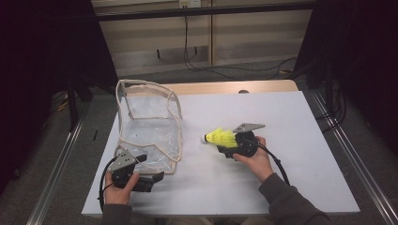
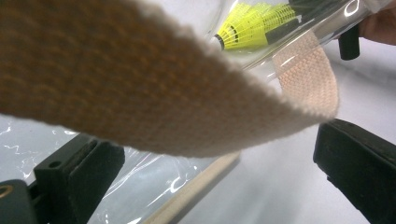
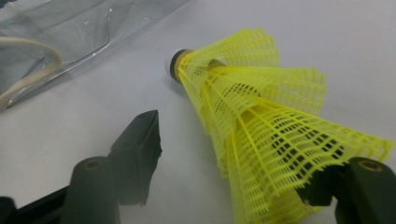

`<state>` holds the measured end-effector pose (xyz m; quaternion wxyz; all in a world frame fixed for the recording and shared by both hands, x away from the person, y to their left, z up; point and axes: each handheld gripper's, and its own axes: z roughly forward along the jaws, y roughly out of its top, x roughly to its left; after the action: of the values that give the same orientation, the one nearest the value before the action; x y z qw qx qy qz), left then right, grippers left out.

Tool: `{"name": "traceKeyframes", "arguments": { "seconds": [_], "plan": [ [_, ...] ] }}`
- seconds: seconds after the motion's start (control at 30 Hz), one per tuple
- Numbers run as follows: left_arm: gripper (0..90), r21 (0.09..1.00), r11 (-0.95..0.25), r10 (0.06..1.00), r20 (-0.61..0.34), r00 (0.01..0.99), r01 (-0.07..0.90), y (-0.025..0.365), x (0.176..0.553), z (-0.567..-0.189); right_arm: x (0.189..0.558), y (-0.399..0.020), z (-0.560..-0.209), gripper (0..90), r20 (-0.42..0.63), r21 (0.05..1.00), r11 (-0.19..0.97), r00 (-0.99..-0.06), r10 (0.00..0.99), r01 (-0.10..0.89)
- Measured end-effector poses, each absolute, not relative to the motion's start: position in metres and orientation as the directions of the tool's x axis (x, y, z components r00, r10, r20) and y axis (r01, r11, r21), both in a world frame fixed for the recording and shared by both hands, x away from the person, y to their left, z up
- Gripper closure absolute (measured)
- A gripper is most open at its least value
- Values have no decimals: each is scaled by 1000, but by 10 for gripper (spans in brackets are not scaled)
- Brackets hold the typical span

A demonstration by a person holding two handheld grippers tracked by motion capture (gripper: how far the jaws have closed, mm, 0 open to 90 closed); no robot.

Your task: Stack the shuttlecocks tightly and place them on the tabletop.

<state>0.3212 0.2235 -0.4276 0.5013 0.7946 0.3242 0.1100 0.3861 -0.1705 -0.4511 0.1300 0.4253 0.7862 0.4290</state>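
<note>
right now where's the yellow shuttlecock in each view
high view: yellow shuttlecock right of centre, at the right hand-held gripper.
left gripper view: top, right of centre, seen through clear plastic.
right gripper view: centre right.
shared landmark: the clear bag with its beige strap.

Yellow mesh shuttlecocks [image 1: 220, 137], nested stack, lying sideways, white cork tip toward clear beige-trimmed bag [image 1: 150, 126], just beside it.

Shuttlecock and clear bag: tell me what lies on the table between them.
Nothing: in the high view, bare white table separates the yellow shuttlecock from the clear bag.
</note>
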Motion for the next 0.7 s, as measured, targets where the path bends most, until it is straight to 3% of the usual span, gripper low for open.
{"name": "traceKeyframes", "arguments": {
  "seconds": [0.7],
  "plan": [
    [19, 869, -287, 625, -150, 766, 404, 224, 321, -428, 389, -161, -454, 570, 125, 804, 254, -571, 811, 537]
  ]
}}
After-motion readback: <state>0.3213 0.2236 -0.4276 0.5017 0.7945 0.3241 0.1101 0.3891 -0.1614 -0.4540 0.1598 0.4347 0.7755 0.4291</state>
